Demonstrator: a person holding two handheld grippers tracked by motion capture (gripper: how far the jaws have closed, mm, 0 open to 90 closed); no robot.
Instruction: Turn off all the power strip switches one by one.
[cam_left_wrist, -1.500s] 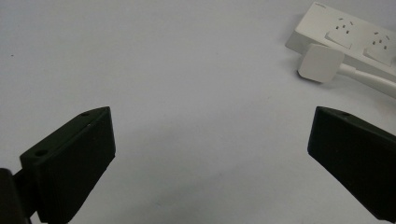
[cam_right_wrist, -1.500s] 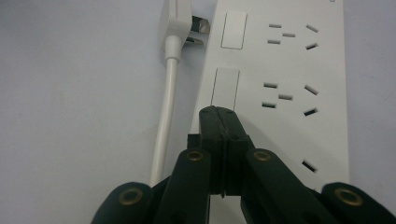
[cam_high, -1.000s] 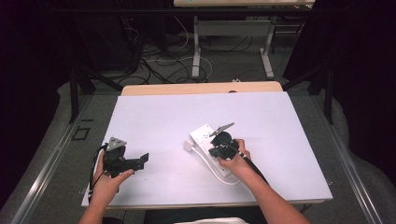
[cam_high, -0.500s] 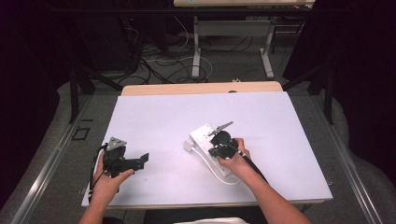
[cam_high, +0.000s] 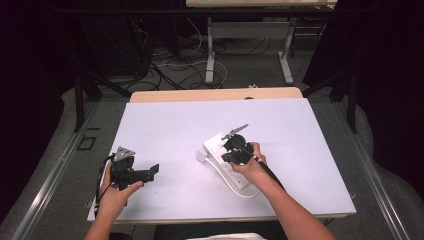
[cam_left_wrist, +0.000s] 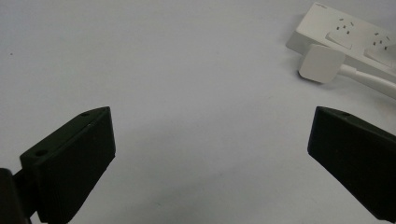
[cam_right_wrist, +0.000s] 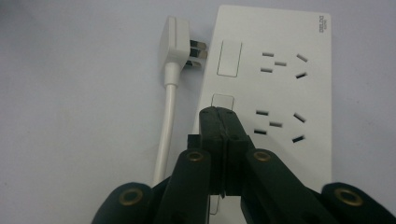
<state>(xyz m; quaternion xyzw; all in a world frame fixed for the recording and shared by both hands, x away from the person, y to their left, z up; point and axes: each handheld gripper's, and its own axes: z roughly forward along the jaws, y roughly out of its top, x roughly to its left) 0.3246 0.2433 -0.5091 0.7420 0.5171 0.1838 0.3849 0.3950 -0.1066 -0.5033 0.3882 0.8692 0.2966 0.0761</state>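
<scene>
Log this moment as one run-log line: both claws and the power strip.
left claw open, over bare table | right claw shut, tips at a switch on power strip | plug unplugged, beside strip

Right gripper (cam_high: 234, 150): compared with a second ago it sits a touch lower and nearer the person over the power strip (cam_high: 226, 159); the shift is very small. In the right gripper view its jaws are pressed together with their tips over a rocker switch (cam_right_wrist: 222, 101) on the strip's face.
Grey plate on the right gripper (cam_high: 235, 131): its tilt differs slightly from the two earlier pictures, as the hand has turned a little.
Right hand (cam_high: 250, 165): moved along with its gripper by the same slight amount.
</scene>
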